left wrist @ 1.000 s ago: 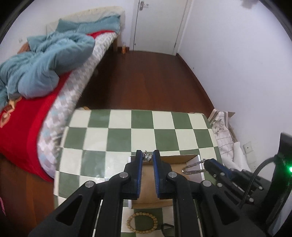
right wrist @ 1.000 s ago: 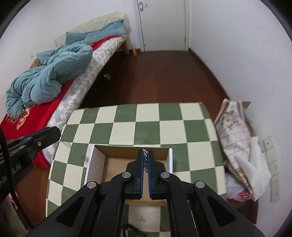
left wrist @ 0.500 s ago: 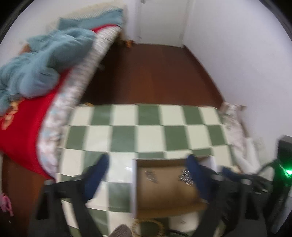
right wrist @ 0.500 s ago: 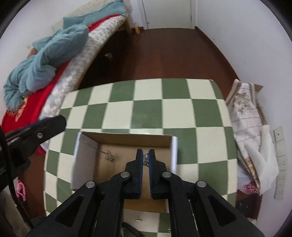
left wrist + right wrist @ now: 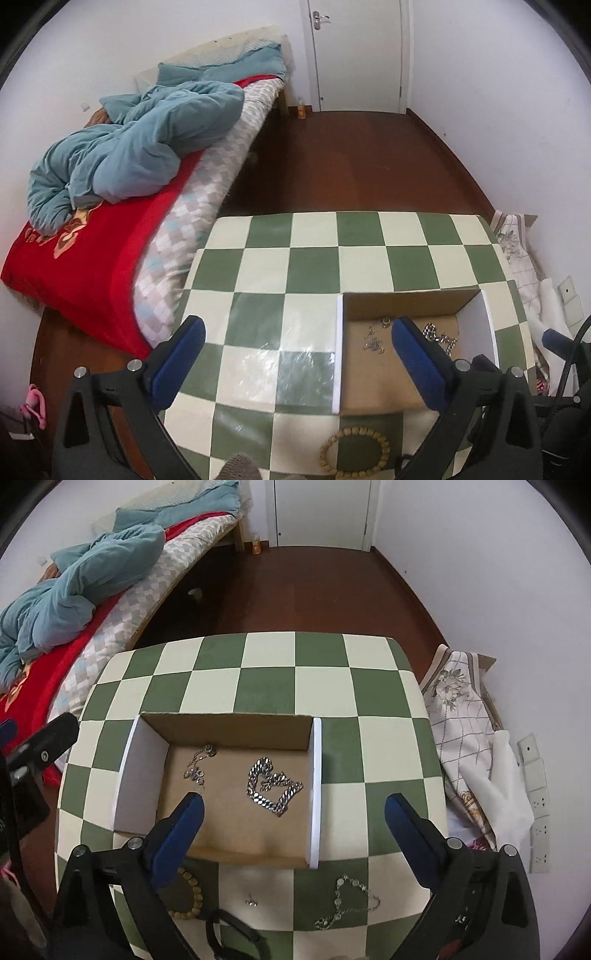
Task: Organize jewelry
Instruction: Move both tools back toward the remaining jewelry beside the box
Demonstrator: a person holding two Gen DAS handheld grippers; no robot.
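An open cardboard box sits on the green-and-cream checkered table. Inside lie a thick silver chain and a thin silver chain. In front of the box lie a wooden bead bracelet, a small silver stud, a thin disc chain and a black band. My left gripper is open and empty, left of the box. My right gripper is open and empty above the box's near edge.
A bed with a red cover and a blue quilt stands left of the table. Folded cloth and bags lie on the floor to the right by the wall. A white door is at the back.
Both grippers were shut on silver chains over the box; both have opened and the two chains now lie in the box. The left gripper has moved left and back.
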